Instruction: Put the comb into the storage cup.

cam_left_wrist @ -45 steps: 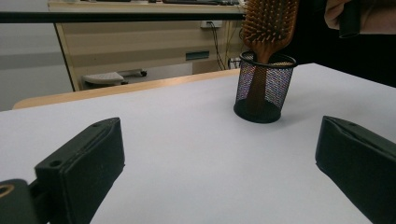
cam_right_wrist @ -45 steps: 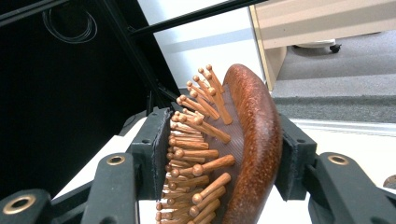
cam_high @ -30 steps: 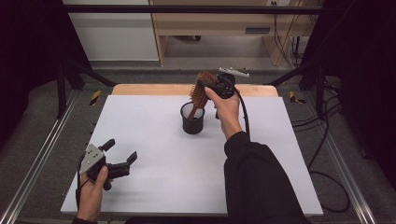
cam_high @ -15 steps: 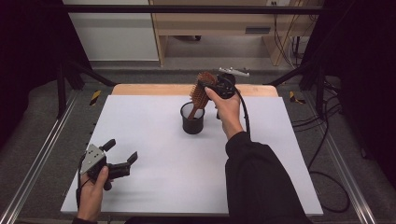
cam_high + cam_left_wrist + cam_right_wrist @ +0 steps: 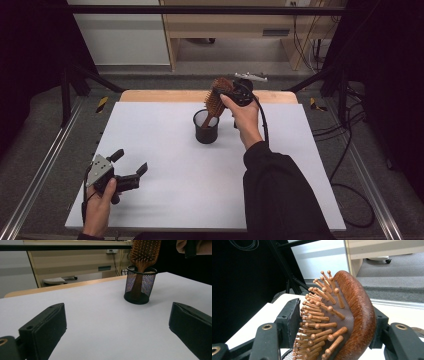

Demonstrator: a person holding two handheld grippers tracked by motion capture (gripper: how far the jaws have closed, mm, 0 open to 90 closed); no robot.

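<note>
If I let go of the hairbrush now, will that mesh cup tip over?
Possibly. The mesh cup looks light, and the hairbrush stands tall with its broad head well above the rim, leaning. The right gripper clamps that head; release gently.

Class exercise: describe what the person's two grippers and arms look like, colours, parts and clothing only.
Left gripper: black, two blocky jaws, grey three-cornered plate on top. Right gripper: black body, grey plate, brass-coloured rivets by its jaws, a black cable trailing along the arm. The right arm wears a black sleeve; the hands are bare.
</note>
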